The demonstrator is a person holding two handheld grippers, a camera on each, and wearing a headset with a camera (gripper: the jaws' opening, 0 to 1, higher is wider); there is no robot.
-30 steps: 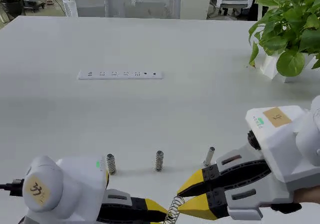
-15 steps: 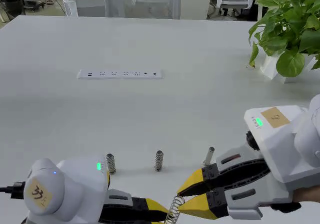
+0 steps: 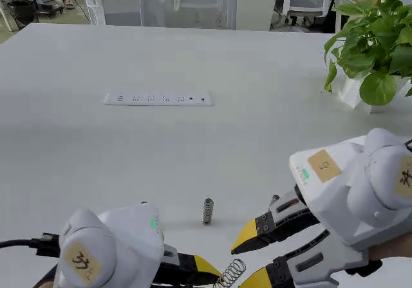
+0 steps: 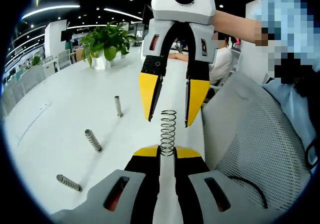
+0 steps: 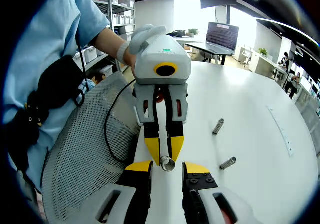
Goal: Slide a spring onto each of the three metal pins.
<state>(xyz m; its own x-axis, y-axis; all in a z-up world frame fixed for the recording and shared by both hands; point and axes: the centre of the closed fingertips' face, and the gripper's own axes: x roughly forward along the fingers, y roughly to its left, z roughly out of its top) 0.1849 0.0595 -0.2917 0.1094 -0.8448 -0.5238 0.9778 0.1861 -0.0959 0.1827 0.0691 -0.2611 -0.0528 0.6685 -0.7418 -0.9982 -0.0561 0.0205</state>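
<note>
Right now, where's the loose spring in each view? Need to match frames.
Head view: spring at the bottom edge, centre.
Left gripper view: spring at centre, rising from the shut left gripper.
Right gripper view: spring lower centre, seen end-on.
Shared landmark: middle spring-covered pin, close by in all three.
</note>
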